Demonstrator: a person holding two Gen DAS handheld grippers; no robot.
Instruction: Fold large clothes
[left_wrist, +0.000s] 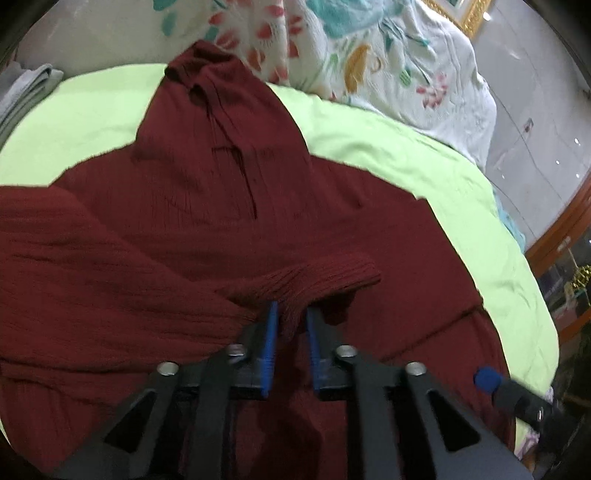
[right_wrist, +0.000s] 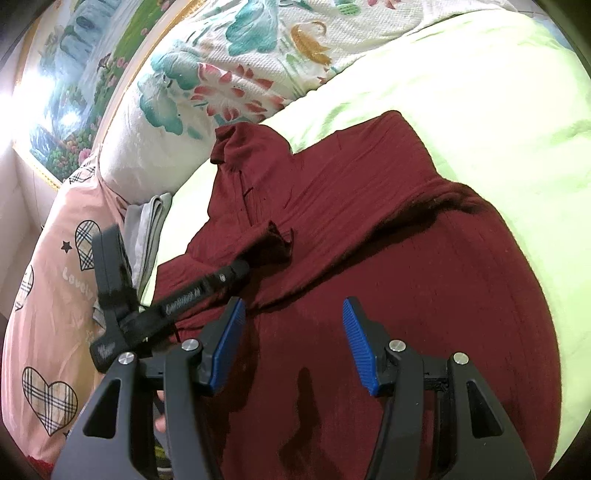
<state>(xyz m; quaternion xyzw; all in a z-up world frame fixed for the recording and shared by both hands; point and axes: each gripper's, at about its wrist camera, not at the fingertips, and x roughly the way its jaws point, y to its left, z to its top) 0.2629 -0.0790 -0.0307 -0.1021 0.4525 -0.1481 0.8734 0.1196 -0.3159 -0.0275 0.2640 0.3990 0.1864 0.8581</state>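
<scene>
The maroon sweater (left_wrist: 207, 206) lies spread on the green bed (left_wrist: 424, 162), its ribbed cuff (left_wrist: 321, 280) between the slightly parted left claw (left_wrist: 291, 314), while the right claw (right_wrist: 293, 310) hangs wide apart, empty, bare sheet beyond the sweater's far edge.

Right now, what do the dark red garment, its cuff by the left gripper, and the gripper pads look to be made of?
Dark red garment: soft matte crinkled woven cloth, probably cotton, with fine wrinkle lines. Cuff: ribbed knit, with parallel ridges. Pads: blue ridged rubber or plastic; which one is unclear.
</scene>
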